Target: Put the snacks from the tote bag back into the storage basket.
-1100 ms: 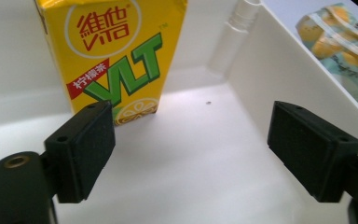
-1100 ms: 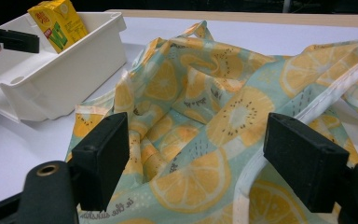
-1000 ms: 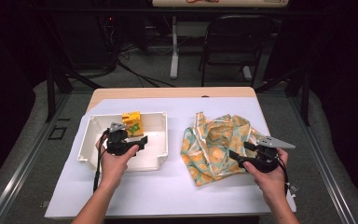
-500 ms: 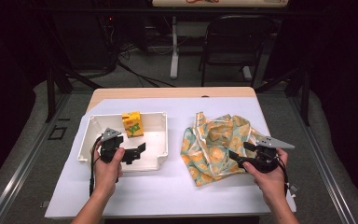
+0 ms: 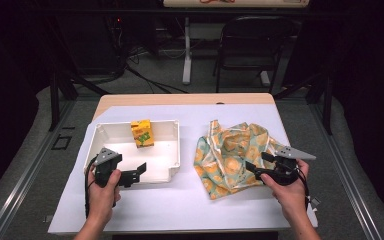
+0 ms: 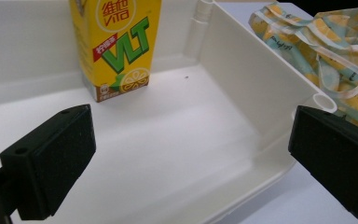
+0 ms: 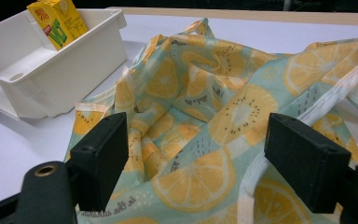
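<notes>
A yellow lemon-tea carton (image 5: 142, 133) (image 6: 119, 42) (image 7: 58, 21) stands upright at the far side of a white plastic tray (image 5: 175, 145) (image 6: 242, 79) (image 7: 74, 51). My left gripper (image 5: 139, 172) (image 6: 191, 135) hovers at the tray's near edge, pointing in over its floor. It is open; its jaws have just been opening, with nothing between them. A crumpled cloth bag with a lemon print (image 5: 230, 150) (image 6: 326, 42) (image 7: 214, 93) lies to the right of the tray. My right gripper (image 5: 257, 162) (image 7: 196, 154) is open at the bag's near right edge, one jaw on each side of a fold.
A white sheet (image 5: 180, 205) covers the wooden table, with bare sheet in front of the tray and the bag. Beyond the table stand a black chair (image 5: 250, 45) and desk legs with cables on the floor.
My left hand has drawn back from the carton toward the tray's near left edge. The carton stays standing in the tray. The right hand has not moved.
</notes>
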{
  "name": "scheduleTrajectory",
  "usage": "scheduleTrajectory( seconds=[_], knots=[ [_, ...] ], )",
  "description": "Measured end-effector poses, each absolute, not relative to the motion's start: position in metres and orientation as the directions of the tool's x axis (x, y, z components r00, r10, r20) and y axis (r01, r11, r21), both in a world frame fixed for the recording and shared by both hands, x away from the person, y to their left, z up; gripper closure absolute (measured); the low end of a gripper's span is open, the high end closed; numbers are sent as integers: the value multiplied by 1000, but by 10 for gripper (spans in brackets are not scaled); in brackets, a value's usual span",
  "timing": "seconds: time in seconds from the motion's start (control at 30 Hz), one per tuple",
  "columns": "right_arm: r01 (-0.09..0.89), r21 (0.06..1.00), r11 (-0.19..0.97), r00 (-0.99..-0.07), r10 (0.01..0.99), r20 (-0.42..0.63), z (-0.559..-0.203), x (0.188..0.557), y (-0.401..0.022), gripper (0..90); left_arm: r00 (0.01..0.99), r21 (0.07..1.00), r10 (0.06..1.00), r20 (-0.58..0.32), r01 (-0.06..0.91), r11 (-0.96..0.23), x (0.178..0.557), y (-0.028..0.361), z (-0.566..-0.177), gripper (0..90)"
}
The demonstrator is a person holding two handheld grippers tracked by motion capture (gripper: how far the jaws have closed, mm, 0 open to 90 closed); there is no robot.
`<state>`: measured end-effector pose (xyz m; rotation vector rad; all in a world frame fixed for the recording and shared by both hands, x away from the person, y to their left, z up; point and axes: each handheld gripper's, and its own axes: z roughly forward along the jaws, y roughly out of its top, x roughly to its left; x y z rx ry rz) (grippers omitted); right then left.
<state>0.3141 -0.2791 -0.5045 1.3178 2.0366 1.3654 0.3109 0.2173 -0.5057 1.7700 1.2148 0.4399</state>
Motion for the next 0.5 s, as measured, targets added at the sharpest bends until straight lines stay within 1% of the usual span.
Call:
scheduleTrajectory(
  seconds=[0.5],
  knots=[
    [497,863,93,-489,851,190,-506,309,-284,205,417,849,896,-154,520,-96,284,252,-513,11]
  ],
)
